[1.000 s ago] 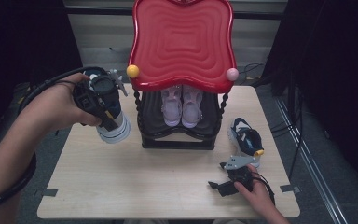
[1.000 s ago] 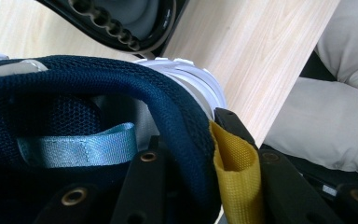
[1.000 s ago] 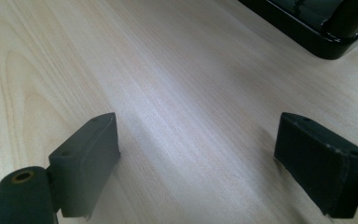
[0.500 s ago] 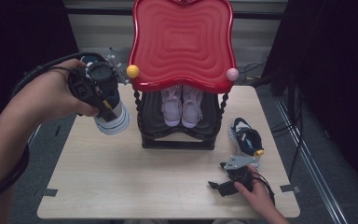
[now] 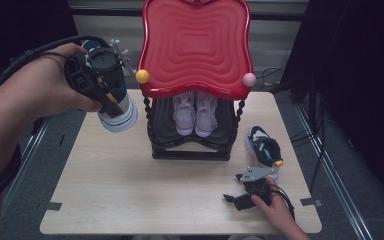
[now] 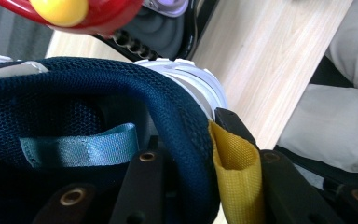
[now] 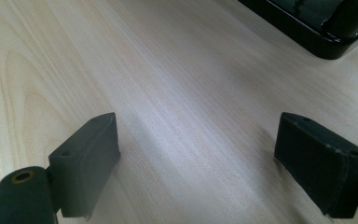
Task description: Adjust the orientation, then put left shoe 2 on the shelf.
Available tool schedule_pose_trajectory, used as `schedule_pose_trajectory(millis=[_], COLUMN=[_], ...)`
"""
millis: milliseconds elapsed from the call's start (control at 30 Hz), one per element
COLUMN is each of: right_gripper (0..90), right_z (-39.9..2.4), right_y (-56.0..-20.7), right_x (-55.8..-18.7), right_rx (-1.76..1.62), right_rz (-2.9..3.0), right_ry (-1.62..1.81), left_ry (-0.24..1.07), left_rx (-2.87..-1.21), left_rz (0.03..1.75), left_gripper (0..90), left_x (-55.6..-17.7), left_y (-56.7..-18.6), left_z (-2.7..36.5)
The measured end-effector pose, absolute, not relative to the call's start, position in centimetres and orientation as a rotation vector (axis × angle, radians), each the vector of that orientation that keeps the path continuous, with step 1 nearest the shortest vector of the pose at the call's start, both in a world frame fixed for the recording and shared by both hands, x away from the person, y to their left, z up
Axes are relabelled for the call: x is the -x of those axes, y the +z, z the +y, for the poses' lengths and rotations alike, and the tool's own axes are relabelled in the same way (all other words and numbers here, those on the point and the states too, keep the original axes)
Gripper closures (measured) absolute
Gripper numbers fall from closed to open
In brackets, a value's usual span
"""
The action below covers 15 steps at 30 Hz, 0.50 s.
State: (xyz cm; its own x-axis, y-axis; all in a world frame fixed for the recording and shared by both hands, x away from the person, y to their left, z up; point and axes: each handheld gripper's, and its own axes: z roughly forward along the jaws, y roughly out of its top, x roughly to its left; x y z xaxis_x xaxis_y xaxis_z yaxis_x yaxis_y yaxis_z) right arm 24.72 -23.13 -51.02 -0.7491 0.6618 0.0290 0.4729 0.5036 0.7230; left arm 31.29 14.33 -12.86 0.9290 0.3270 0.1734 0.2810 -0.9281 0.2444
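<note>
Navy shoe [image 5: 114, 102] gripped in left tongs [image 5: 111, 100], off surface [image 5: 130, 200]; mate [image 5: 263, 150] waits right; right tongs [image 7: 205, 158] open, empty.

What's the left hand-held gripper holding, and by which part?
The navy sneaker, clamped by the left hand-held gripper at its padded heel collar beside the yellow pull tab.

red shelf [image 5: 196, 47] blocks centre (table [image 5: 130, 200] front free)
</note>
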Motion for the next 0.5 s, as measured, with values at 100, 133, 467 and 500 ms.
schedule_pose_trajectory(millis=[100,133,467,500], right_gripper=[13.0,13.0,12.9,12.9], right_z=[-23.1,-23.1,-23.1,-23.1], right_y=[-51.0,-51.0,-51.0,-51.0], right_x=[-24.7,-24.7,-24.7,-24.7], right_rx=[-0.963,-0.963,-0.962,-0.962], right_rz=[2.496,2.497,2.496,2.496], right_ry=[1.087,1.088,1.087,1.087], left_ry=[0.33,0.328,0.378,0.375], left_rx=[-2.861,-2.863,-2.828,-2.833], left_rz=[0.449,0.438,0.405,0.407], left_gripper=[73.1,73.1,73.1,73.0], left_x=[-31.2,-31.2,-31.4,-31.4], left_y=[-12.4,-12.2,-10.3,-10.2], left_z=[14.0,13.9,12.6,12.5])
